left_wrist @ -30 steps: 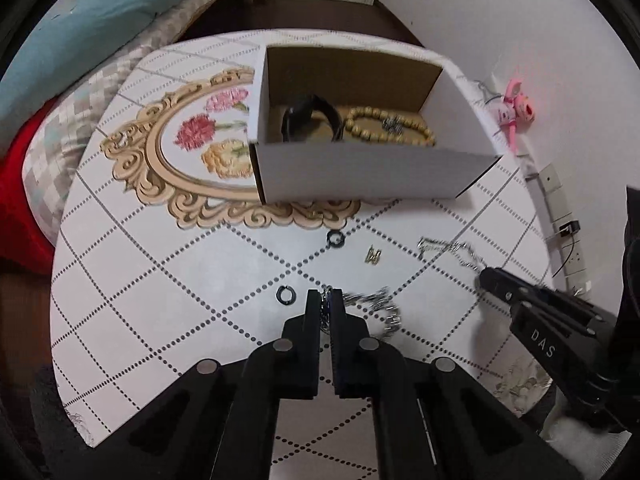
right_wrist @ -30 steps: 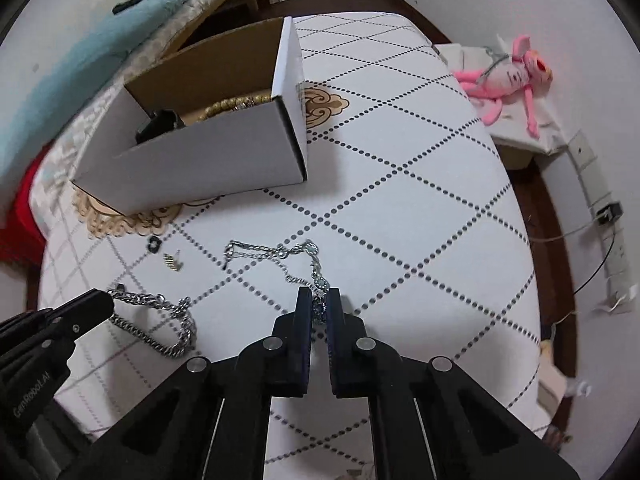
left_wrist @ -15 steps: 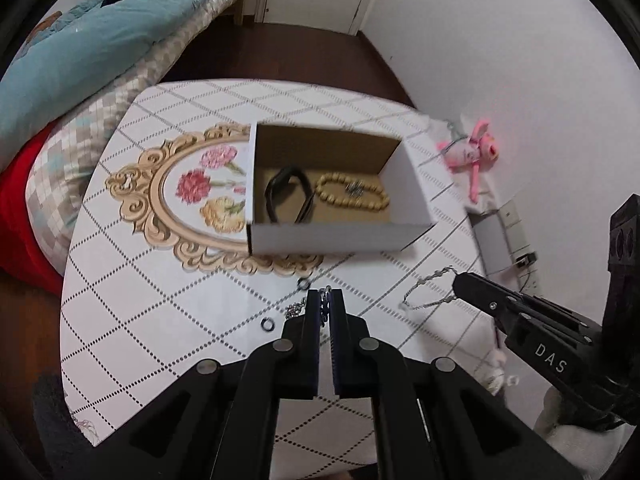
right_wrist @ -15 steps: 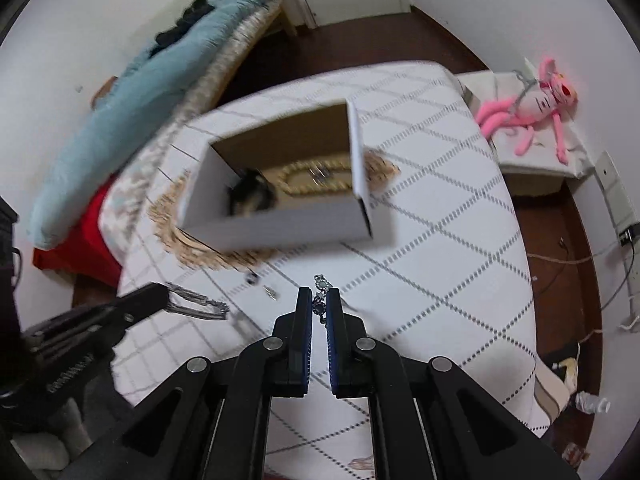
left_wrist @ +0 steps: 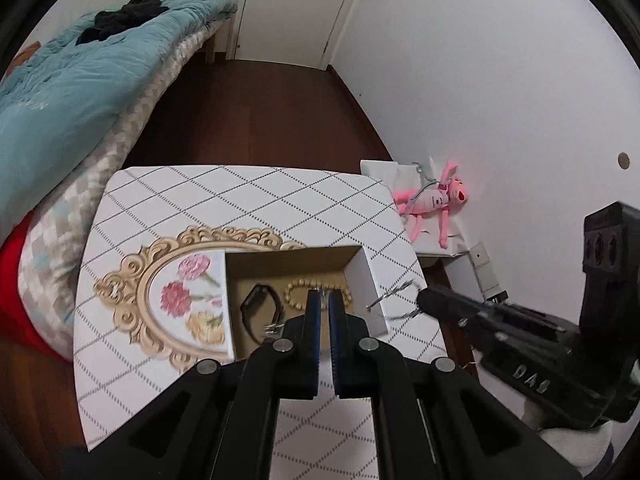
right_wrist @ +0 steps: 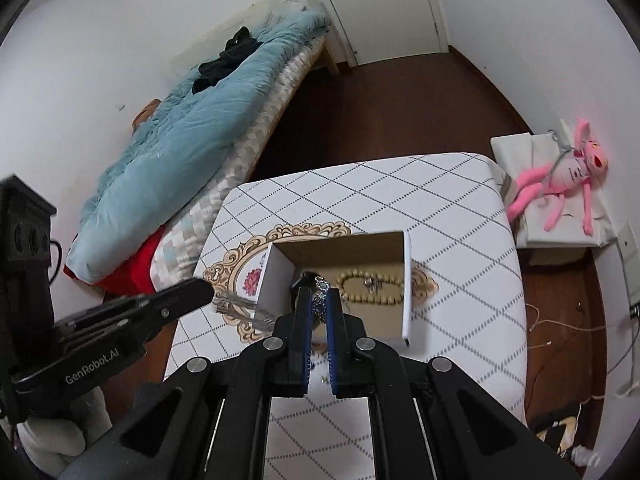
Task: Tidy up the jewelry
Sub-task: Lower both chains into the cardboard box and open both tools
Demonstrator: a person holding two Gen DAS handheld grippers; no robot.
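An open cardboard box (left_wrist: 370,280) (right_wrist: 407,280) stands on the table and holds a black band (left_wrist: 260,312) and a wooden bead bracelet (left_wrist: 296,294) (right_wrist: 370,284). My left gripper (left_wrist: 324,300) is shut on a silver chain, held high above the box; the chain shows blurred in the right wrist view (right_wrist: 240,306). My right gripper (right_wrist: 319,298) is shut on a thin silver chain with a blue pendant (right_wrist: 320,300); that chain dangles blurred in the left wrist view (left_wrist: 394,292), to the right of the box.
The table (left_wrist: 248,200) has a white diamond-pattern cloth with a gold floral medallion (left_wrist: 176,300). A bed with a teal quilt (right_wrist: 180,144) lies to the left. A pink plush toy (right_wrist: 560,184) lies on a low white stand at the right.
Both grippers have lifted their chains off the table and risen high above it. They have moved forward over the box.
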